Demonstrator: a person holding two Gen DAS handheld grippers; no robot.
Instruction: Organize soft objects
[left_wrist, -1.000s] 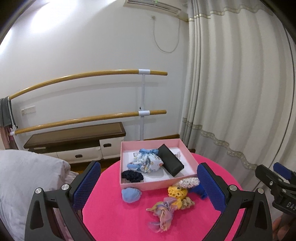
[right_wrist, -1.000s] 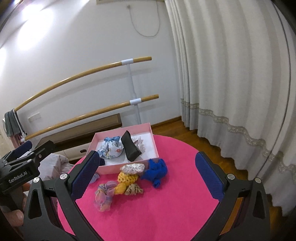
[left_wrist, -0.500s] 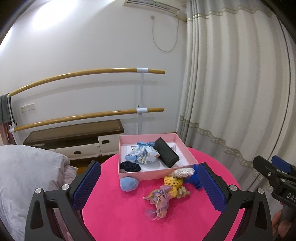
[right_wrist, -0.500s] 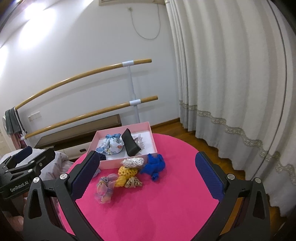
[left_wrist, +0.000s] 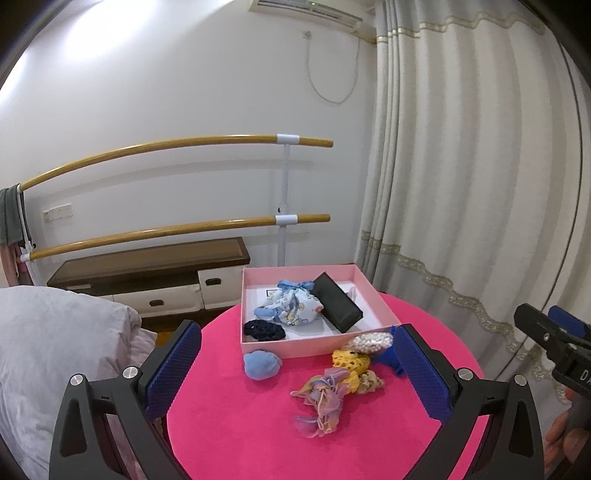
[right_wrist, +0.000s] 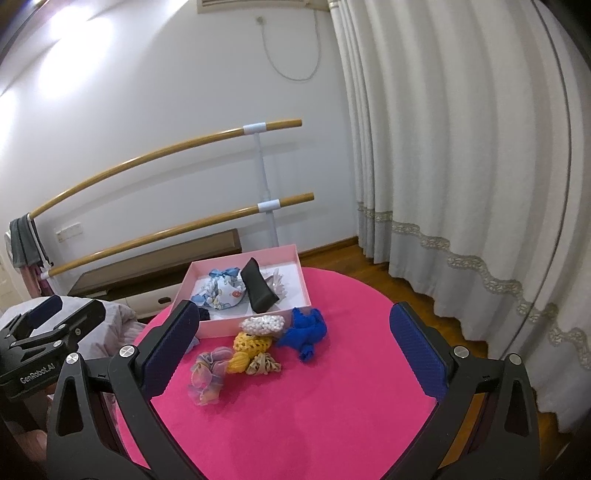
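A pink box (left_wrist: 384, 303) (right_wrist: 300, 277) stands at the far side of a round pink table (left_wrist: 251, 424) (right_wrist: 332, 406). In it lie a blue patterned pouch (left_wrist: 290, 304) (right_wrist: 221, 291), a black case (left_wrist: 338, 307) (right_wrist: 258, 286) and a dark scrunchie (left_wrist: 264, 329). In front of the box lie a light blue puff (left_wrist: 261, 363), a pearl scrunchie (left_wrist: 371, 340) (right_wrist: 263, 324), a yellow crochet scrunchie (left_wrist: 350, 363) (right_wrist: 247, 349), a pastel organza scrunchie (left_wrist: 325, 393) (right_wrist: 208, 373), a tan scrunchie (right_wrist: 264, 364) and a royal blue one (right_wrist: 304, 330). My left gripper (left_wrist: 297, 369) and right gripper (right_wrist: 291, 349) hover open and empty above the table's near side.
Two wooden rails on a white post (left_wrist: 284, 199) run along the wall above a low dark-topped cabinet (left_wrist: 155, 266). White curtains (right_wrist: 461, 147) hang at the right. Grey bedding (left_wrist: 55, 350) lies left of the table. Wooden floor (right_wrist: 343, 251) shows beyond the table.
Both grippers have drawn back and up from the table, so the box and scrunchies look smaller and farther. Nothing on the table has moved.
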